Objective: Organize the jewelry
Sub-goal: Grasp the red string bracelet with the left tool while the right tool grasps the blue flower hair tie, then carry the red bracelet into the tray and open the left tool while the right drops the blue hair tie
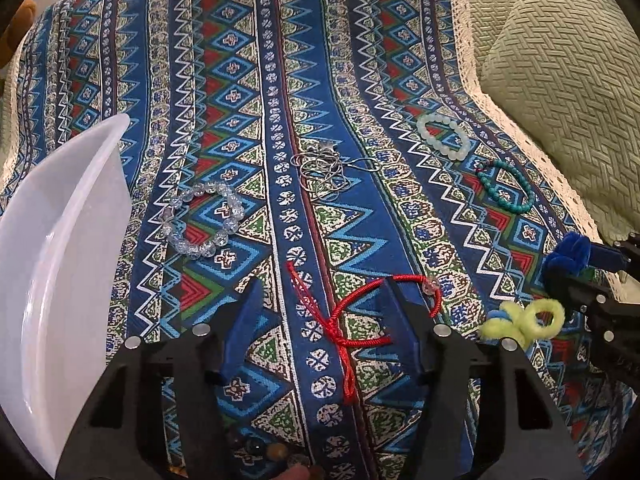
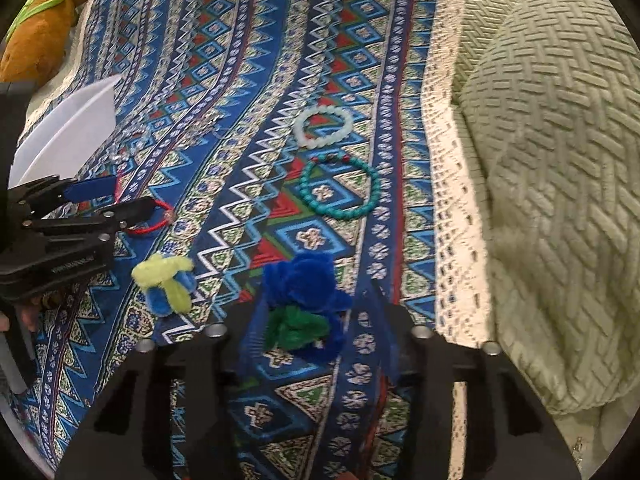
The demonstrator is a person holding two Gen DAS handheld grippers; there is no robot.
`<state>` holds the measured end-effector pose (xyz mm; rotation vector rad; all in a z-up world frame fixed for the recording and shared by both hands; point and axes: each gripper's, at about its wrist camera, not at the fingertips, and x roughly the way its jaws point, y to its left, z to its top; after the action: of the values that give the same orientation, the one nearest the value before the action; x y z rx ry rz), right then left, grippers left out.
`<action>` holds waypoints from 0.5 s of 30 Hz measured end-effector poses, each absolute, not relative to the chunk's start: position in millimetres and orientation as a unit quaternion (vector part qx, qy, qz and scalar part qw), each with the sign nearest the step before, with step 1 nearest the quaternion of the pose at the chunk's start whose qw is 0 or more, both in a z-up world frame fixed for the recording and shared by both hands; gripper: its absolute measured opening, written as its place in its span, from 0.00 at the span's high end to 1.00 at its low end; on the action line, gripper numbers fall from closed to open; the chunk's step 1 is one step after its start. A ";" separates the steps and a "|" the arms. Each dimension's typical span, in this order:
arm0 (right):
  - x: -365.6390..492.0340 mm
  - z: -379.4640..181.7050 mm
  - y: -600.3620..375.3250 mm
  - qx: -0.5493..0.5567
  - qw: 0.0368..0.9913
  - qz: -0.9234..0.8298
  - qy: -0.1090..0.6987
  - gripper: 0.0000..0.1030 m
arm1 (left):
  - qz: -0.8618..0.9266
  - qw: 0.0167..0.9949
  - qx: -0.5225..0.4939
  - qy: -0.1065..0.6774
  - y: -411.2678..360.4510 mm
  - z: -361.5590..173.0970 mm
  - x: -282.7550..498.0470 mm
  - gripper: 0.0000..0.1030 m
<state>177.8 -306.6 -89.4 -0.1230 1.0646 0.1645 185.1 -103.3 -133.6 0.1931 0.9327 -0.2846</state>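
My left gripper (image 1: 324, 296) is open, its fingers straddling a red string bracelet (image 1: 360, 312) lying on the patterned cloth; it also shows in the right wrist view (image 2: 116, 200). My right gripper (image 2: 316, 312) is open around a blue and green pipe-cleaner flower (image 2: 304, 296), also seen in the left wrist view (image 1: 568, 256). A yellow and blue pipe-cleaner piece (image 1: 524, 320) lies between the two grippers. A clear bead bracelet (image 1: 200, 220), a tangle of silver rings (image 1: 328, 172), a pale green bead bracelet (image 1: 442, 136) and a turquoise bead bracelet (image 1: 506, 188) lie farther out.
A white plastic container (image 1: 52, 264) stands at the left. Green quilted cushions (image 2: 560, 200) rise past the cloth's lace edge on the right. A brown plush toy (image 2: 44, 20) sits at the far left.
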 end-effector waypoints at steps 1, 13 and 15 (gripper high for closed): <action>177.5 -90.0 -305.1 -0.062 0.856 0.079 0.507 0.61 | -0.138 0.878 0.093 0.449 -103.6 -134.3 185.1 0.44; 180.4 -87.6 -307.0 -0.032 0.857 0.089 0.507 0.75 | -0.185 0.875 0.065 0.443 -119.9 -133.6 176.4 0.96; 179.9 -85.2 -310.1 -0.027 0.858 0.087 0.505 0.75 | -0.188 0.876 0.064 0.440 -120.6 -132.3 174.3 0.96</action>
<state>179.9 -310.1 -85.2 -0.0575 1.0604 0.1834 174.3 -120.6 -132.3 0.1331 0.9190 -0.3914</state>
